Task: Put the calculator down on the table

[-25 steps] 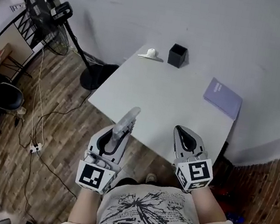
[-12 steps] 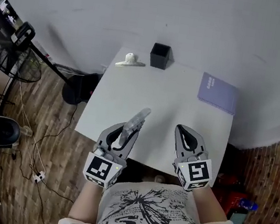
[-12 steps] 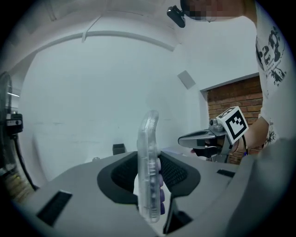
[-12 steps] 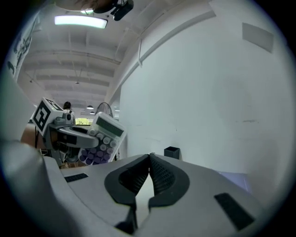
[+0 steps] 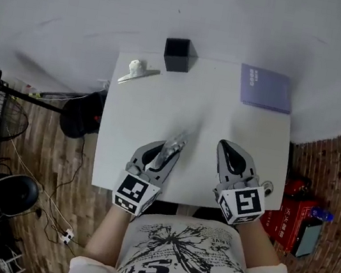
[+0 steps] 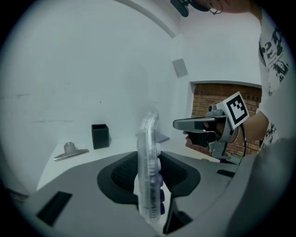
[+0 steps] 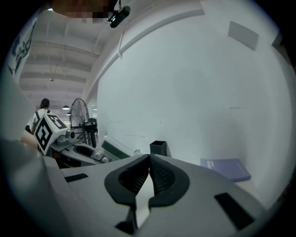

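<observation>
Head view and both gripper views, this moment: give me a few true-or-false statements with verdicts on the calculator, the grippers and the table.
1. The left gripper grips the calculator on edge. True.
2. The right gripper stands open. False: its jaws are shut, with nothing between them.
3. The calculator lies flat on the table. False: it is on edge in the jaws.
4. The purple notebook lies at the table's far right corner. True.

The calculator (image 6: 149,166) is seen edge-on only, so its keys are mostly hidden; print on the notebook (image 5: 266,88) cannot be read.
</observation>
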Action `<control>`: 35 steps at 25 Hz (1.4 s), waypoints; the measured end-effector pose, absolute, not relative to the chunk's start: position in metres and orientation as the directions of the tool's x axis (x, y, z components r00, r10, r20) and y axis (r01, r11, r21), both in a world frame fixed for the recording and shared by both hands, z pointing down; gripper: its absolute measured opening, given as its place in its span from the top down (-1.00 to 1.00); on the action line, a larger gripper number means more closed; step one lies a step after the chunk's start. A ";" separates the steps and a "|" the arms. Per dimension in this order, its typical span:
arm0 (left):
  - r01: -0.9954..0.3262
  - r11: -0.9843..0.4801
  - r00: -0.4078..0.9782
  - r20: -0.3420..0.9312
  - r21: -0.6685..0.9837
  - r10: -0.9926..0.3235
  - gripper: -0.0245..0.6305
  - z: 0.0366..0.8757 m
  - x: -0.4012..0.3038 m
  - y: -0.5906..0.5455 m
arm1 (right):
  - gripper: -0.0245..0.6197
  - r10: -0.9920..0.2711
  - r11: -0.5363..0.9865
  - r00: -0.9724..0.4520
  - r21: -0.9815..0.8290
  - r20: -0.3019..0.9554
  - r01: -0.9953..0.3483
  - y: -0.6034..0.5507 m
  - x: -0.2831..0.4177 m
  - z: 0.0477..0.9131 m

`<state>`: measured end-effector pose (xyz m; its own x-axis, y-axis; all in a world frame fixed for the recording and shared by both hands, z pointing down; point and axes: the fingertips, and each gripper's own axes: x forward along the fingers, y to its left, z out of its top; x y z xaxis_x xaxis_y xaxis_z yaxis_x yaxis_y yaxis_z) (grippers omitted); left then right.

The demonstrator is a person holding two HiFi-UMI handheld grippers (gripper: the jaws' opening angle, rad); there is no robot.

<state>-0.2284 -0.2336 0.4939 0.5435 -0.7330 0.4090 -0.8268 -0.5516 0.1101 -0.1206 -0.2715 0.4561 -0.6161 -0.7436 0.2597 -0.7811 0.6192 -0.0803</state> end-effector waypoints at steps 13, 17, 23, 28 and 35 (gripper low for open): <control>-0.736 -0.535 0.676 0.503 0.416 -0.538 0.49 0.599 -0.214 -0.253 | 0.88 -0.755 0.561 -0.549 -0.080 0.358 -0.824 -0.286 -0.129 0.504; -0.727 -0.525 0.686 0.499 0.443 -0.529 0.47 0.606 -0.212 -0.258 | 0.88 -0.751 0.559 -0.543 -0.077 0.375 -0.826 -0.289 -0.123 0.509; -0.767 -0.386 0.636 0.521 0.513 -0.570 0.41 0.621 -0.230 -0.271 | 0.88 -0.768 0.517 -0.492 -0.056 0.409 -0.854 -0.300 -0.108 0.515; -0.804 -0.296 0.578 0.561 0.515 -0.593 0.36 0.634 -0.244 -0.271 | 0.88 -0.756 0.527 -0.497 -0.052 0.426 -0.848 -0.298 -0.112 0.519; -0.851 -0.253 0.508 0.598 0.460 -0.620 0.31 0.643 -0.259 -0.272 | 0.88 -0.729 0.571 -0.540 -0.062 0.421 -0.819 -0.298 -0.131 0.522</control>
